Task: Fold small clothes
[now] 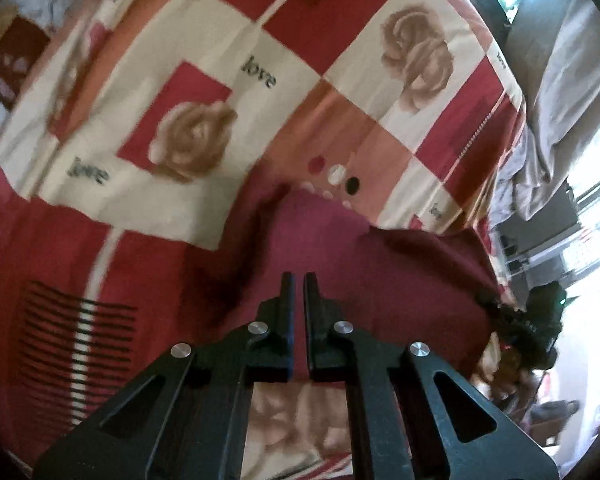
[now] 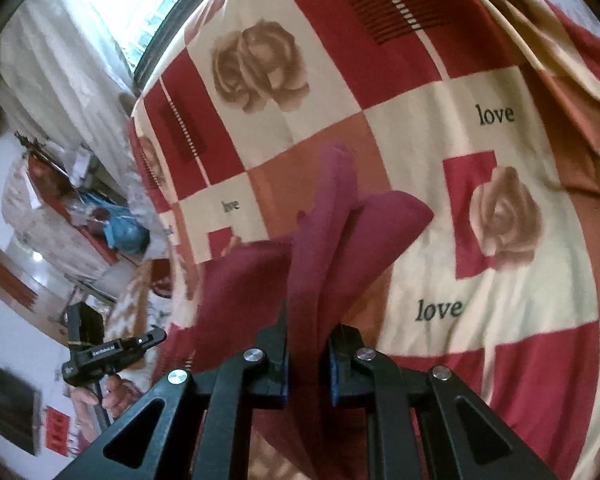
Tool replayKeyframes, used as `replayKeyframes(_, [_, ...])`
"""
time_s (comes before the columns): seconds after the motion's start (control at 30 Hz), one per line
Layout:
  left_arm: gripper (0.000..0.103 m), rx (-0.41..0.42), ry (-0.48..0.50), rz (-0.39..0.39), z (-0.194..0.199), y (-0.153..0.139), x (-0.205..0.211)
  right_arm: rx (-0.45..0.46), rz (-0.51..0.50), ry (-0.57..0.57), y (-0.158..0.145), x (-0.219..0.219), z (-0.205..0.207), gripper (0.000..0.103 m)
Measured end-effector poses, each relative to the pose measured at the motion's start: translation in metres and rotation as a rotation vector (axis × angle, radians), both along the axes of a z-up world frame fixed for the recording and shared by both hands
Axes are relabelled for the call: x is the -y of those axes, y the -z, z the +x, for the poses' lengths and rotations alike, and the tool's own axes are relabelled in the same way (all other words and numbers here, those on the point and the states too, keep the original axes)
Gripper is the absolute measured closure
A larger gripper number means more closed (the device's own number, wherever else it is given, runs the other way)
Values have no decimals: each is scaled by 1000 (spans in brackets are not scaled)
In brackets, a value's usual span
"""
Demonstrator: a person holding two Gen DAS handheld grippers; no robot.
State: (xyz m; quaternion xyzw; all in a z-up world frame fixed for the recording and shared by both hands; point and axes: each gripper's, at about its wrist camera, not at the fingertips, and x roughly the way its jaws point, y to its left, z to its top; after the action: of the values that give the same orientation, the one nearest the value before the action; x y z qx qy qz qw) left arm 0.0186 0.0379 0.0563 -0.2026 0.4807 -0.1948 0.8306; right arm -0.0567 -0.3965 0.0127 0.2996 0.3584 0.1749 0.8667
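A small maroon garment (image 1: 340, 240) lies on the patterned bedspread (image 1: 260, 60). My left gripper (image 1: 299, 280) hovers over it with its jaws nearly closed and nothing visible between them. In the right wrist view my right gripper (image 2: 310, 328) is shut on a bunched fold of the same garment (image 2: 332, 216), which sticks up and forward between the fingers. The rest of the garment (image 2: 236, 280) spreads to the left. The left gripper (image 2: 116, 354), held by a hand, shows at the lower left of the right wrist view.
The red, cream and orange bedspread with roses and "love" prints covers the bed (image 2: 480, 140). The bed edge runs along the left side of the right wrist view (image 2: 148, 160). Grey bedding (image 1: 560, 92) lies beyond the bed. Room clutter (image 2: 112, 232) lies past the edge.
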Motion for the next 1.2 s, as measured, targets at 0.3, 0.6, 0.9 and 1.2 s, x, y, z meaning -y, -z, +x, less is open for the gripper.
replayKeyframes(0.3, [69,-40,-33,199,4,39,23,-261,-289,213,52,5,19,77])
replayKeyframes(0.6, [54,-62,-11,303,11,76,36,-28,-558,247,-22,-56,28,58])
replayKeyframes(0.9, [54,-93,3,287,9,95,29,-23,-549,-183,37,-207,117,59])
replayKeyframes(1.2, [53,-93,9,281,12,97,29,-99,-571,-263,76,-250,162,60])
